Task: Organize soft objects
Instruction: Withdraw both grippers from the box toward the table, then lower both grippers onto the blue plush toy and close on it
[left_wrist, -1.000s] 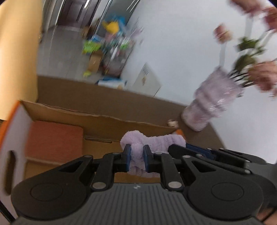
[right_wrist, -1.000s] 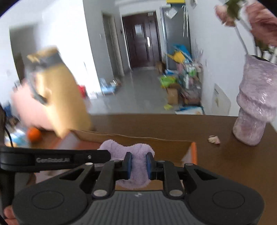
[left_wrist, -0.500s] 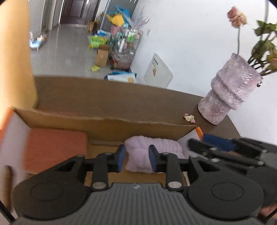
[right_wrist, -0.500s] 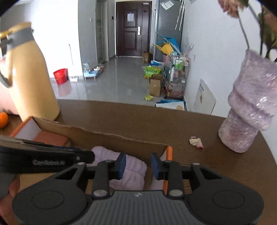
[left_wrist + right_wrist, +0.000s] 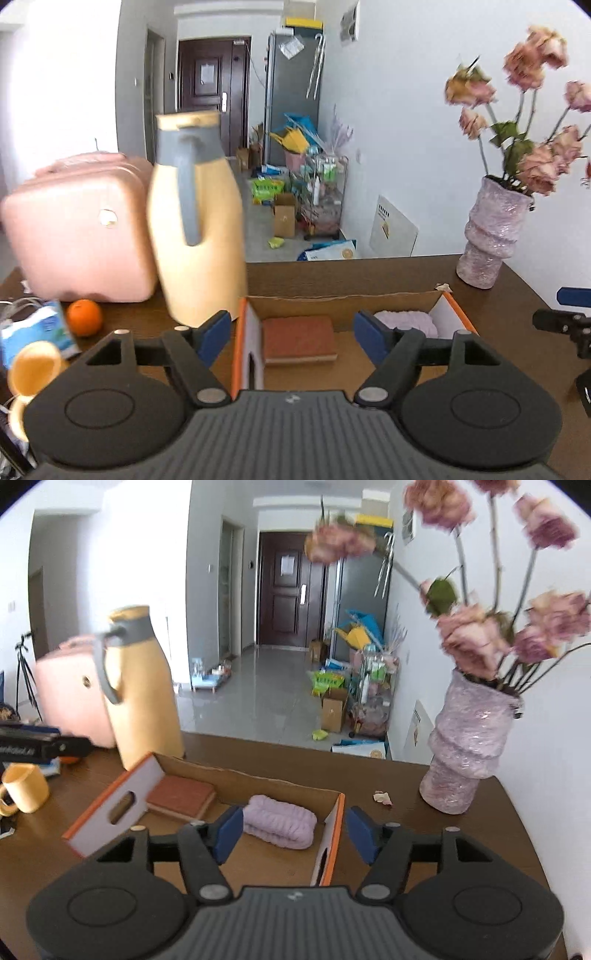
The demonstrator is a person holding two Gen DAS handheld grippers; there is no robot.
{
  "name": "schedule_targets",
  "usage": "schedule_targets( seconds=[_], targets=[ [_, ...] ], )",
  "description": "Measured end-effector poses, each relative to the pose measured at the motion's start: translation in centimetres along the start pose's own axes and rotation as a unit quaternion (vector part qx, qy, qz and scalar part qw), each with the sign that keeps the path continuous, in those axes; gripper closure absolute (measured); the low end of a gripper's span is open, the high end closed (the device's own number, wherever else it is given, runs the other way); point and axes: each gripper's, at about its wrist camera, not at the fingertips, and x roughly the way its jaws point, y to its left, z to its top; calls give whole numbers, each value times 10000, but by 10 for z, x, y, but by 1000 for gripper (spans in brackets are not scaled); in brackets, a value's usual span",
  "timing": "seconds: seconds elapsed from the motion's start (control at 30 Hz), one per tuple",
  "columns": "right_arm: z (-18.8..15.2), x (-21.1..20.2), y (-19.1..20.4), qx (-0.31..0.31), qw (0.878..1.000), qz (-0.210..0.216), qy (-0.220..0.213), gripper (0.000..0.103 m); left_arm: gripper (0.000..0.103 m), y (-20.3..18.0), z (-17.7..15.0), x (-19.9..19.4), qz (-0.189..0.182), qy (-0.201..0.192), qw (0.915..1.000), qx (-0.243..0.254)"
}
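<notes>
The placing step looks finished: the folded lilac fluffy towel (image 5: 279, 825) lies on the floor of the open cardboard box with orange-edged flaps (image 5: 236, 775), at its right end, apart from the folded rust-orange cloth (image 5: 181, 795) at the left end; neither gripper touches it. The left gripper (image 5: 291, 338) has just been opening and stands wide, nothing between its blue pads; the right gripper (image 5: 293, 834) has likewise just been opening, jaws well apart and empty, the towel seen beyond them inside the box. Both point forward and somewhat downward over the near side of the box, side by side above the dark brown wooden table (image 5: 369, 775).

The next move, as I judge it, calls for finding another soft thing to bring in; none is plain on the table from here, so the grippers would have to turn away and search. Care is due near the yellow jug with a grey handle (image 5: 195, 225) just beside the box's left flap, and the lilac textured vase of dried pink roses (image 5: 469, 742) to the right.
</notes>
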Motion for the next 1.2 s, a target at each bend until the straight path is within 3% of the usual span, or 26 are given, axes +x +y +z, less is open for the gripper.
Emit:
schedule_targets(
  seconds=[0.2,0.27,0.5,0.67,0.8,0.87,1.0,1.1,1.2],
  targets=[
    [-19,-49,28,-35,9995,114,-292,34,20,1,-28,-69,56,-452,9988,174],
    [-32,-66,35,96,9987,136,-472,33,13,2,-43,-87,76,-641,9978,130],
    [-117,-118,68,316,9935,162,-1081,28,5,18,-142,-157,205,-1363,9903,146],
    [-178,-159,96,207,9888,-89,-1476,22,2,25,-208,-197,295,-1645,9859,-60],
    [-229,-193,116,288,9859,-46,-1647,19,0,23,-259,-231,510,-1885,9806,139],
    [-255,-208,125,344,9848,6,-1703,14,0,23,-281,-244,495,-1891,9805,216],
    [-303,-223,140,507,9865,163,-1548,14,0,20,-312,-256,332,-1670,9846,405],
    [-319,-225,145,617,9887,351,-1323,14,0,19,-322,-260,240,-1631,9853,453],
    [-320,-224,146,554,9897,250,-1293,14,0,19,-323,-259,214,-1618,9857,428]
  ],
)
